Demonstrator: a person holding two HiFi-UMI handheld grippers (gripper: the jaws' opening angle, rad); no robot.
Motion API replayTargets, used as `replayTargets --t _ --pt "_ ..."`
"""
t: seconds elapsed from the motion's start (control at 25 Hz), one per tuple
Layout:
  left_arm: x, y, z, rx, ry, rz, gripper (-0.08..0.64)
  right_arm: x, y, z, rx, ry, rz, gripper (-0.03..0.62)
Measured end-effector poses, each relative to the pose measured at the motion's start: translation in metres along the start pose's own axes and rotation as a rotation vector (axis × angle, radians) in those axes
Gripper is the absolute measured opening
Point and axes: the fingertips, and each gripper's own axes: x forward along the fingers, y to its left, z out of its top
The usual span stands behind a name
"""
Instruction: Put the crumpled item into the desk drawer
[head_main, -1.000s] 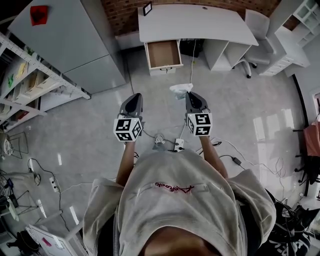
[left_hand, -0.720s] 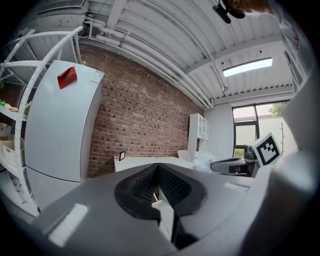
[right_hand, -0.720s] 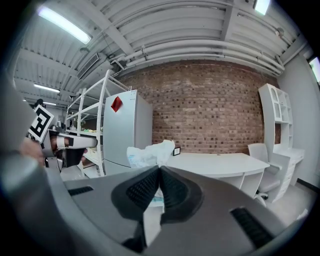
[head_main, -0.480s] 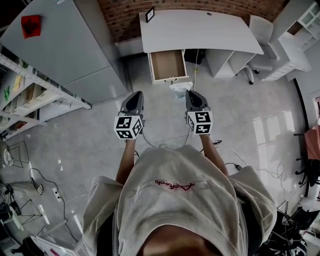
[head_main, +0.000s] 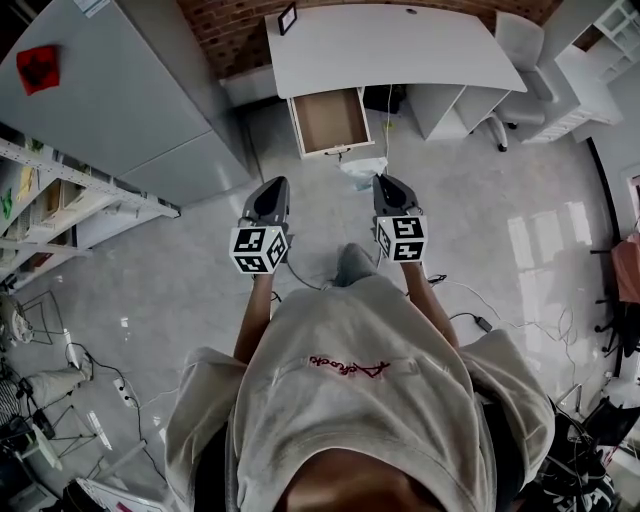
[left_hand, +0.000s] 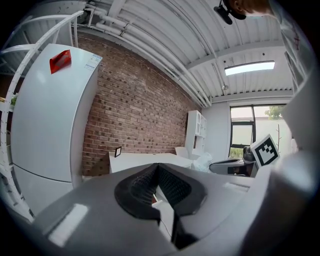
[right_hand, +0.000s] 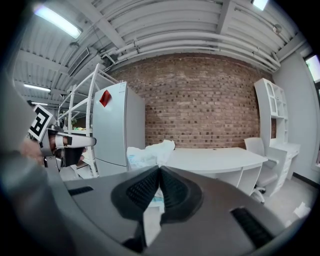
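White crumpled item is pinched in the closed right gripper. The left gripper is closed and empty. The open desk drawer lies ahead, slightly left of the right gripper.

White crumpled item pinched in right tongs, desk drawer pulled open

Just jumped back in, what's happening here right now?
A person holds a gripper in each hand, facing the white desk. The right gripper is shut on a crumpled white wrapper; the left gripper is shut and empty. The desk's brown-lined drawer stands open ahead, and the wrapper is not yet in it.
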Motion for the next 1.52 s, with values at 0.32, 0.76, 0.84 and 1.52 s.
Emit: replayTargets --t 0.32,0.76,0.84,1.52 --pt "0.025 0.014 -0.006 -0.003 0.016 0.013 0.008 0.025 -0.009 -0.008 0.010 0.013 0.017 0.014" --pt "0.136 0.047 0.020 0.010 0.003 0.015 0.008 0.118 -0.066 0.010 0.011 0.018 0.041 0.014" --pt "0.160 0.054 0.029 0.014 0.002 0.019 0.008 0.141 -0.080 0.022 0.008 0.013 0.051 0.014" --pt "0.303 0.100 0.059 -0.003 0.029 0.114 0.008 0.285 -0.164 0.075 -0.013 0.013 0.169 0.014"
